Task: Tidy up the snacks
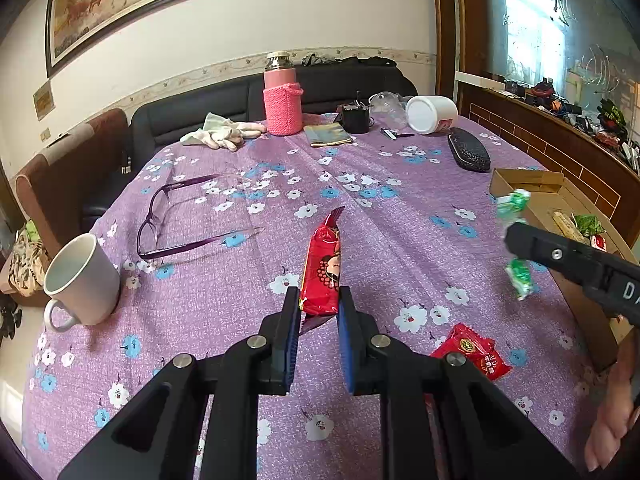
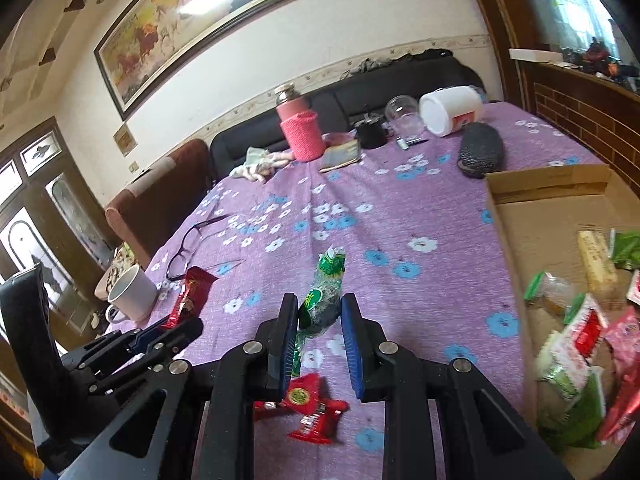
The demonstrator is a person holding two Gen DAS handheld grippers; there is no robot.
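We hold the black left gripper with blue pads [image 1: 319,306] angled downward, jaws clamped. At three o'clock, our black right gripper [image 2: 319,312] is likewise clamped, bare hand [image 1: 612,420] behind it.

"DA" on right tool [image 1: 516,240]

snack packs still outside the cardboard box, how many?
3: long red pack in the left gripper, green pack in the right gripper, small red pack on the tablecloth. Gripper arms may hide more.
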